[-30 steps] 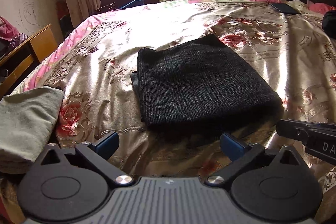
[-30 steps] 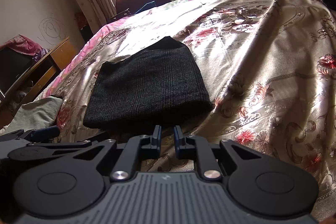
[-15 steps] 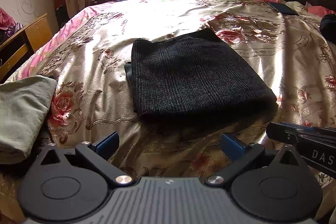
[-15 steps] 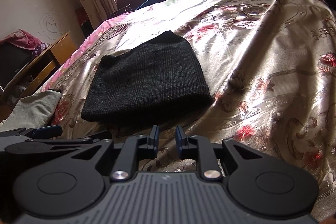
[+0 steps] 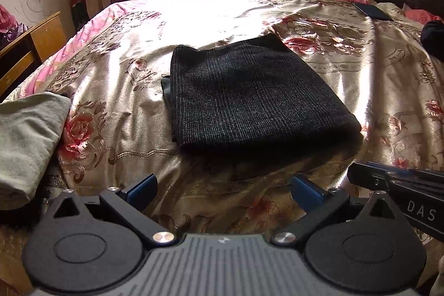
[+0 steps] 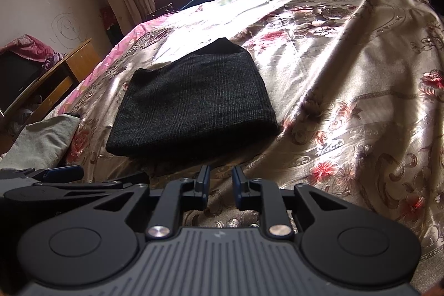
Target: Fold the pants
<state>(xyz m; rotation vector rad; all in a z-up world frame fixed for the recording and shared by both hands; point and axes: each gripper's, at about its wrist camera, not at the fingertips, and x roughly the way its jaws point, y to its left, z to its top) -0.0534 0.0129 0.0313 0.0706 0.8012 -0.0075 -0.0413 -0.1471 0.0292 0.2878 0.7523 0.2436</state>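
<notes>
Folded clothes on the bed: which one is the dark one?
The black pants, folded in the middle of the bedspread. The other folded cloth, at the left edge, is pale grey-green.

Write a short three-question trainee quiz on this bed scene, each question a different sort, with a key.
1. True or false: the dark pants lie folded flat on the floral bedspread.
2. Which tongs stand wider apart? A) left tongs B) right tongs
3. Fill in: the pale folded cloth lies to the ____ of the pants in the left wrist view.

Key: 1 true; 2 A; 3 left.
</notes>
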